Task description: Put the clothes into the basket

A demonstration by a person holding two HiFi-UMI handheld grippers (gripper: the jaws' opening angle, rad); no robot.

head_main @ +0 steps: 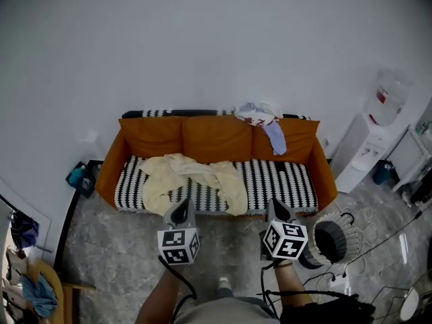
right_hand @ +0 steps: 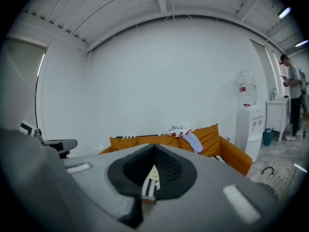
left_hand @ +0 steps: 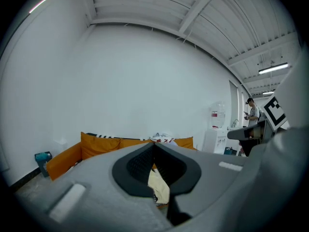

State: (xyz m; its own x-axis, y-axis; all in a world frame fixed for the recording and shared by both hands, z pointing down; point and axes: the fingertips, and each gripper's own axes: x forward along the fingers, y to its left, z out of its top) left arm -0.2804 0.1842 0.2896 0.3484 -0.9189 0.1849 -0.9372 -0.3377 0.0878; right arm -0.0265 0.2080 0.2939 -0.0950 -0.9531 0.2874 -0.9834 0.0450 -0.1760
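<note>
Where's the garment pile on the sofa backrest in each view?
Head view: garment pile in the upper middle, atop the backrest of the orange sofa, right of its centre.
Left gripper view: garment pile small, near picture centre, on the backrest.
Right gripper view: garment pile slightly right of centre, a blue piece hanging down.
Shared landmark: the water dispenser stands right of the sofa in all three views.
</note>
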